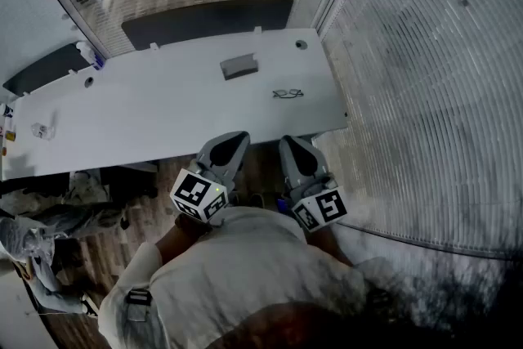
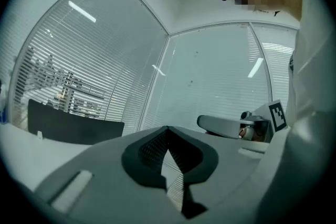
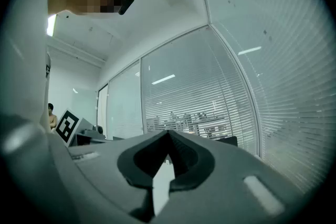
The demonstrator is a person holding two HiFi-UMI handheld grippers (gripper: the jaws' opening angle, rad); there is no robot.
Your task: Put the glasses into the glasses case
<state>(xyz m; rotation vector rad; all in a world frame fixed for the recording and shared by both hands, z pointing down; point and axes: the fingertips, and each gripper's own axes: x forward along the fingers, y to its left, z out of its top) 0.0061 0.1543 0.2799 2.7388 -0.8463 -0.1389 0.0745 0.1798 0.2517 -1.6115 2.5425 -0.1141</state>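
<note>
On the white table a grey glasses case lies near the far edge. A pair of dark-framed glasses lies to its right and nearer to me. Both grippers are held level close to my chest, short of the table's front edge and apart from both objects. My left gripper has its jaws together with nothing between them, as the left gripper view also shows. The right gripper is likewise shut and empty, with its tips meeting in the right gripper view. Neither gripper view shows the case or the glasses.
A glass wall with blinds runs along the table's right end. A dark panel stands behind the far edge. A small object lies at the table's left end and a bottle-like thing at the back left. Clutter sits under the table's left side.
</note>
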